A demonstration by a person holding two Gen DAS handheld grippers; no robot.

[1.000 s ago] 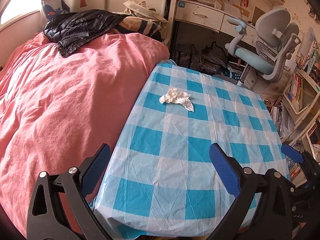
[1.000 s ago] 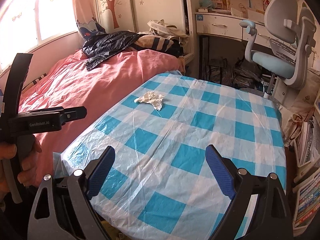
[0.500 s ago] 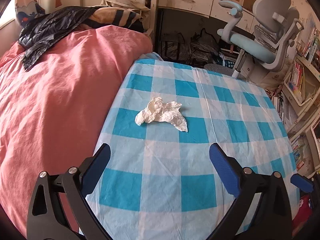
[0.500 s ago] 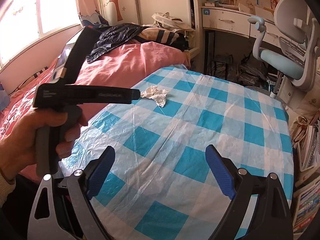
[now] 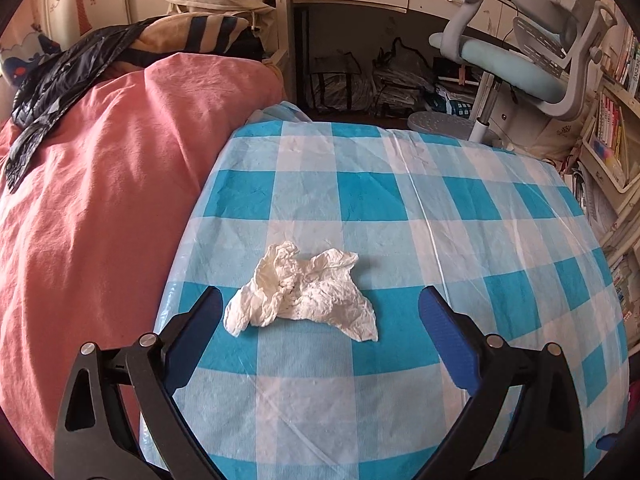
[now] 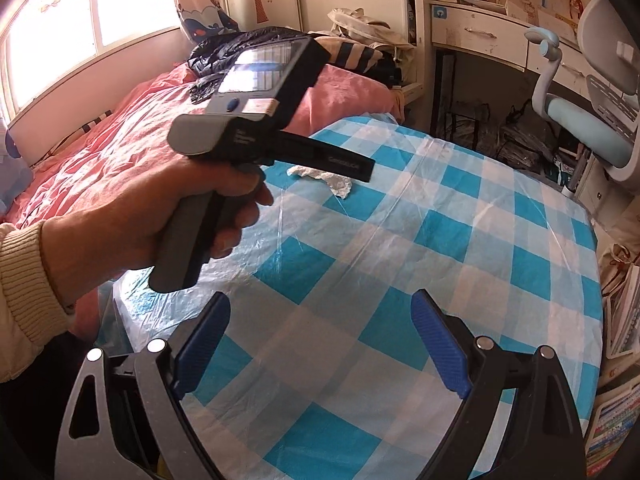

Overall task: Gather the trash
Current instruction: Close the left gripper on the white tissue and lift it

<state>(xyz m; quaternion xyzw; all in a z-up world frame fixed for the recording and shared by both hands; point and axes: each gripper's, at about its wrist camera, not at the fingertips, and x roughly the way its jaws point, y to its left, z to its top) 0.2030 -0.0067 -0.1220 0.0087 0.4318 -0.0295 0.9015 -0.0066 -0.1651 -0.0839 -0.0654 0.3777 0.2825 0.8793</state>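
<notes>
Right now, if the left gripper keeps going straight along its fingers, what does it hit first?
Most likely the crumpled tissue, which lies just ahead between the open fingers of the left gripper, on the checked tablecloth. Nothing else shows in that line, though depth is hard to judge.

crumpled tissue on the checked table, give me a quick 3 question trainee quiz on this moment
1. True or false: the left gripper is shut on the crumpled tissue.
2. What lies beside the table's left edge in the left wrist view? A) pink bedding B) a sink C) a stove
3. Fill in: the right gripper holds ____.

Key:
1. False; its jaws stand open, the tissue lies just ahead between the fingers, untouched.
2. A, pink bedding.
3. Nothing; it is open over the bare checked cloth.
</notes>
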